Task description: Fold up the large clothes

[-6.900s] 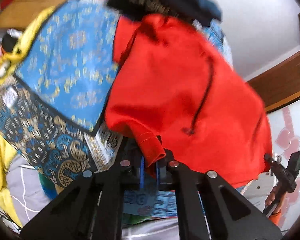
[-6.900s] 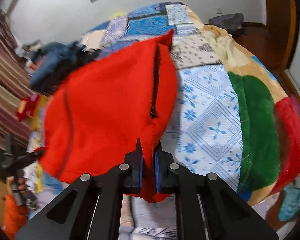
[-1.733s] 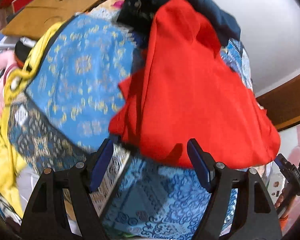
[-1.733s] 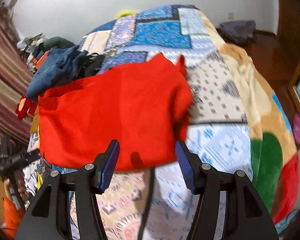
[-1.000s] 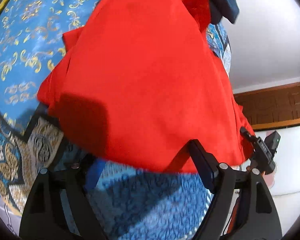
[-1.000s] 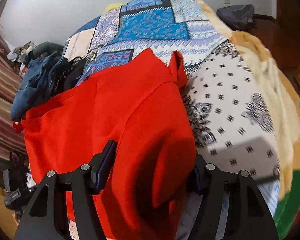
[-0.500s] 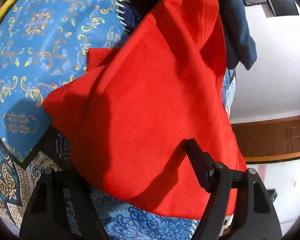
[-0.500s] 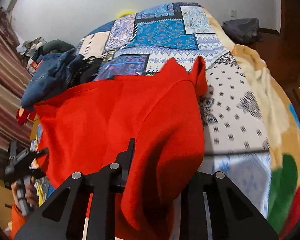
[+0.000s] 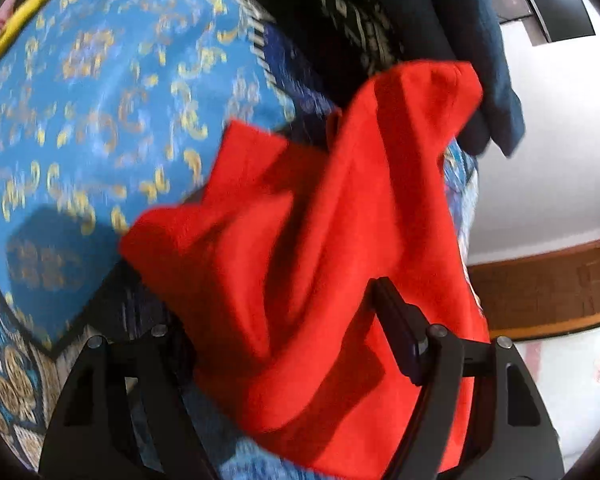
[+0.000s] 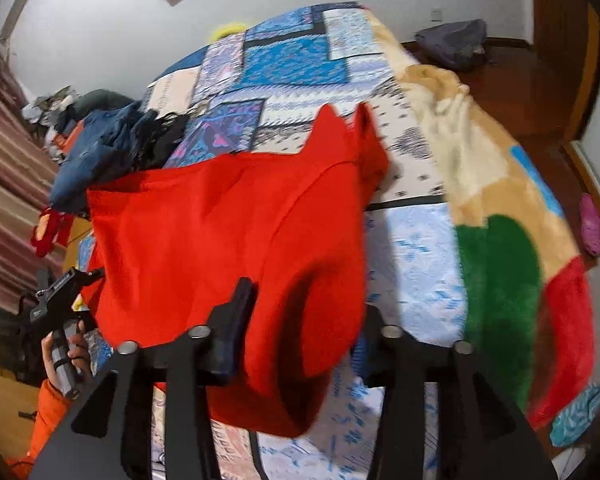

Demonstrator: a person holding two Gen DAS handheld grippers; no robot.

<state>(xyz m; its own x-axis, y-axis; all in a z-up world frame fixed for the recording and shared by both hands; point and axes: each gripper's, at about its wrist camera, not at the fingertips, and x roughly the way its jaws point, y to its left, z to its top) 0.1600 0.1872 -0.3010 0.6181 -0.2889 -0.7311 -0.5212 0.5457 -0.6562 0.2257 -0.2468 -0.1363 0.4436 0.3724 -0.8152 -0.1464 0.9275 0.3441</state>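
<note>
- Lying on the patchwork blue-and-white patterned bedspread (image 10: 292, 60), the bright red fleece garment (image 10: 228, 240) sits folded over, its near edge at 6 o'clock in both wrist views.
- It looks soft, limp and light; I judge it will sag and slide open unless taken at a doubled edge or corner, not mid-panel.
- The left gripper (image 9: 284, 320) stands wide, with red cloth bunched between its fingers; the pads do not appear to press it.
- The right gripper (image 10: 304, 320) has just been opening, a rounded fold of the garment sitting loosely between its jaws.
- No containers show; a heap of dark blue and black clothes (image 10: 116, 148) lies at 10 o'clock in the right view, touching the garment's far edge.
</note>
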